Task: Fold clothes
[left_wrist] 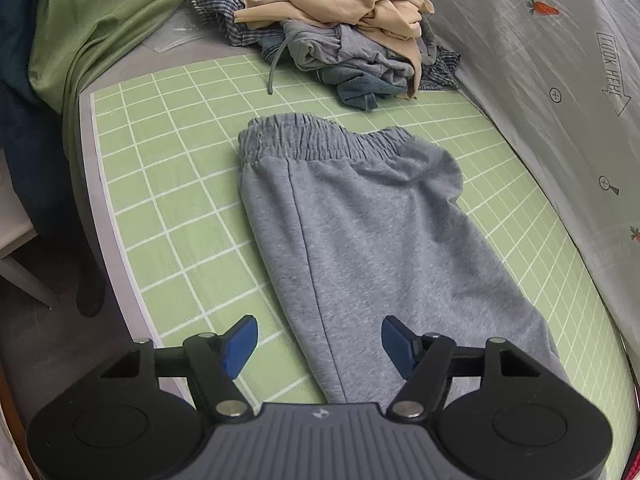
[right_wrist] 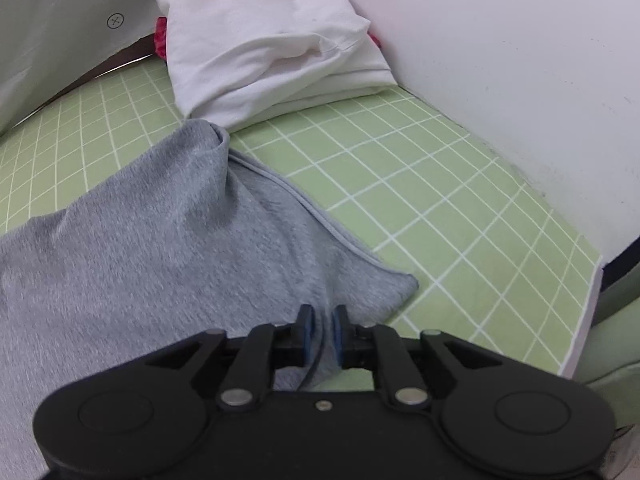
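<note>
Grey sweatpants (left_wrist: 360,240) lie flat on a green grid mat (left_wrist: 160,200), with the elastic waistband (left_wrist: 316,140) at the far end. My left gripper (left_wrist: 318,344) hovers open over the near part of the leg, its blue pads (left_wrist: 240,344) wide apart with nothing between them. In the right wrist view the same grey sweatpants (right_wrist: 160,240) bunch up toward my right gripper (right_wrist: 323,332). Its jaws stand narrow with a fold of the grey fabric pinched between the blue pads (right_wrist: 307,332). The cloth rises in a ridge ahead of it.
A heap of unfolded clothes (left_wrist: 352,32), beige on top, lies at the mat's far end. A green drape (left_wrist: 100,20) hangs at left, a printed white sheet (left_wrist: 560,80) at right. A folded white garment (right_wrist: 272,40) sits on the mat (right_wrist: 440,220) by a white wall (right_wrist: 520,60).
</note>
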